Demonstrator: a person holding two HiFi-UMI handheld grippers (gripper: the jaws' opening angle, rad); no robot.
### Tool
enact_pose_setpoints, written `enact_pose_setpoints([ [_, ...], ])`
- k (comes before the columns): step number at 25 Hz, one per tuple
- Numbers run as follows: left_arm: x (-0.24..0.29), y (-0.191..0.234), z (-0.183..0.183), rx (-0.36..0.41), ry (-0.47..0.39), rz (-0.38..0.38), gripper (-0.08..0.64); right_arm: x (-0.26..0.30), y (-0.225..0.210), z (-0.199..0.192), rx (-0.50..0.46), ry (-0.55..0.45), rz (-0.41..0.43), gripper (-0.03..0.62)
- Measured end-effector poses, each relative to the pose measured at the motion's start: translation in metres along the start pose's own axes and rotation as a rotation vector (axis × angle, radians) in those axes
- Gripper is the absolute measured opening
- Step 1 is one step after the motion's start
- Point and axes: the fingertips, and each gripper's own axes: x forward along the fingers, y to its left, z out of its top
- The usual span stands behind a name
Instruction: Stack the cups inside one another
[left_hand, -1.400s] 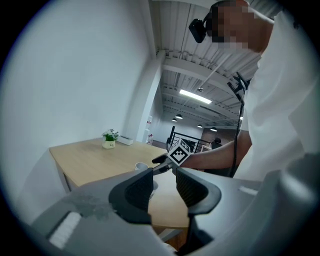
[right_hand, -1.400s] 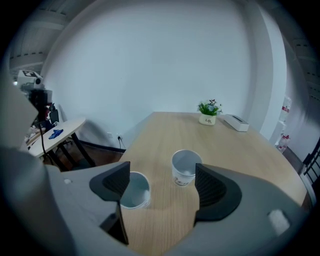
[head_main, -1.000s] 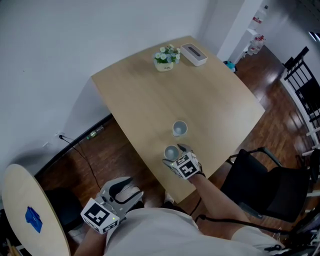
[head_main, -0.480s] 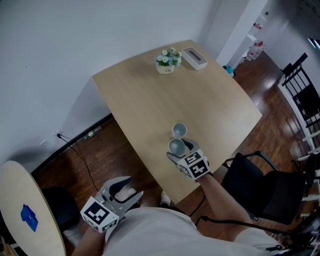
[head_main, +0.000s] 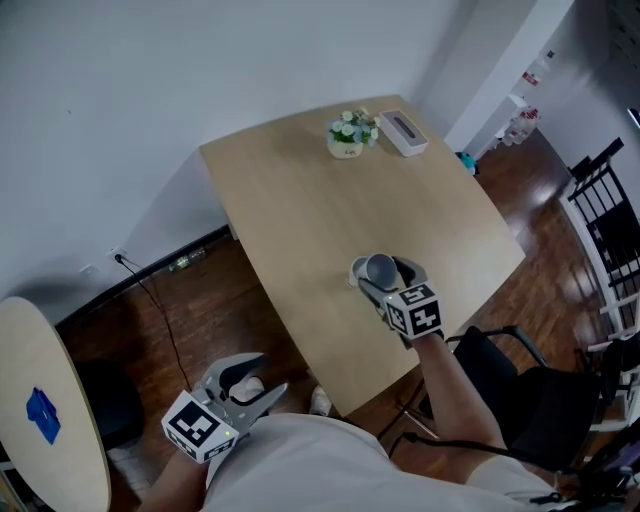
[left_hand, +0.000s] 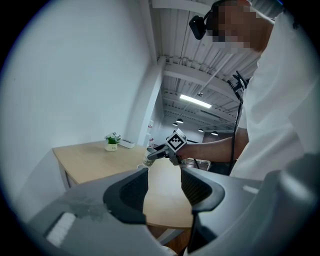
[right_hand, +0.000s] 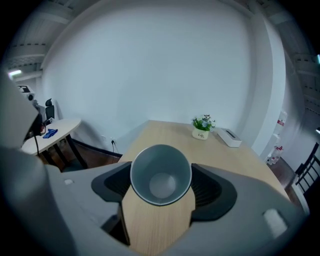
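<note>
The room is bright, with soft and even light. In my head view the white wall (head_main: 150, 80) looks pale grey, and the desk (head_main: 300, 200) gives a soft shadow on the wall beside its left edge. The desk top is lit evenly and looks matt. In my left gripper view long ceiling lamps (left_hand: 196, 101) shine far behind, and the hall around them is dimmer. The jaws of my left gripper (left_hand: 164, 175), close to the lens, are dark and a little out of focus. Both gripper views are round with black corners, and straight lines bend near the rim. In my right gripper view the cup (right_hand: 160, 173) is sharp, its inside lit evenly.
</note>
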Motion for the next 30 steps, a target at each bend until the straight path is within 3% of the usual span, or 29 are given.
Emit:
enact_pose_setpoints([
  [11,-0.014,0.009,-0.009,-0.044,-0.005,0.097,0.219,0.049,-0.018,-0.022,0.000,0.069,0.014,0.371],
  [17,-0.019,0.009,-0.012,-0.060,-0.002,0.107,0.219,0.061,-0.019,-0.036,0.022,0.109,0.027,0.390],
  [24,-0.015,0.014,-0.014,-0.061,0.006,0.037,0.219,0.026,-0.002,-0.051,0.060,0.111,-0.003,0.405],
  [30,-0.015,0.008,-0.027,-0.035,0.019,-0.158,0.219,-0.044,0.061,-0.080,0.126,0.106,-0.053,0.405],
])
